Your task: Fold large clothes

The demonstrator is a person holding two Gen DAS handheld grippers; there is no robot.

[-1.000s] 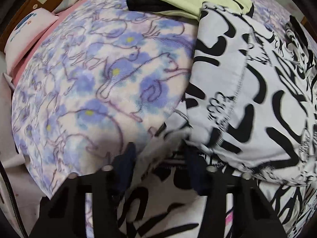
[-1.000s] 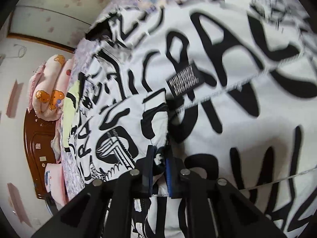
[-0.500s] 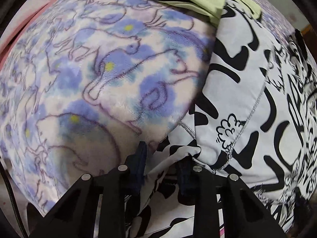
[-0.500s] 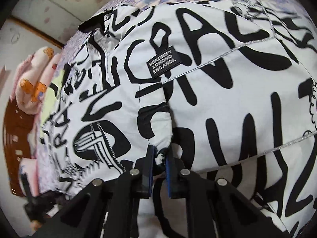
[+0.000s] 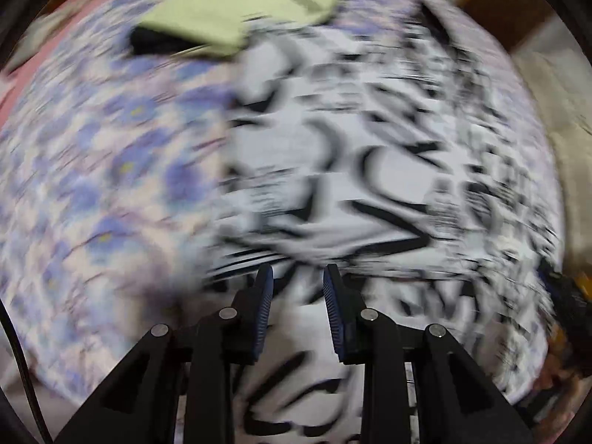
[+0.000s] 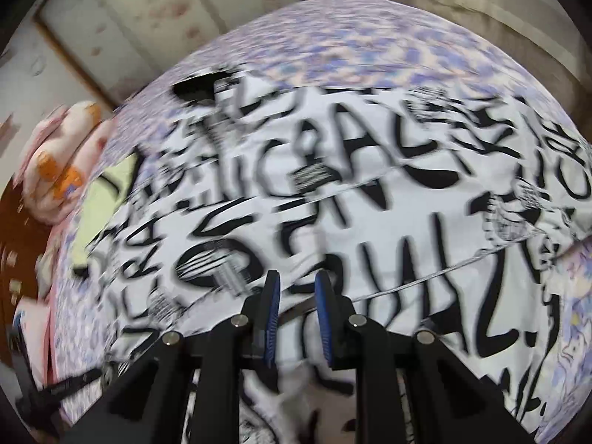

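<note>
A large white garment with black graffiti lettering [image 5: 351,170] lies spread on the bed; it also fills the right wrist view [image 6: 370,203]. Both views are blurred by motion. My left gripper [image 5: 298,281] is open with nothing between its blue pads, just above the garment's near edge. My right gripper [image 6: 296,285] is open too, and empty, over the garment's near part.
The bed has a purple flower-print blanket [image 5: 92,185]. A folded yellow-green and black garment [image 5: 229,11] lies at the far side. Pink bedding with orange print [image 6: 63,159] and a brown headboard [image 6: 18,259] are at the left.
Both grippers have opened and let go of the garment's edge, then pulled back and up. The garment now lies flat on the bed.
</note>
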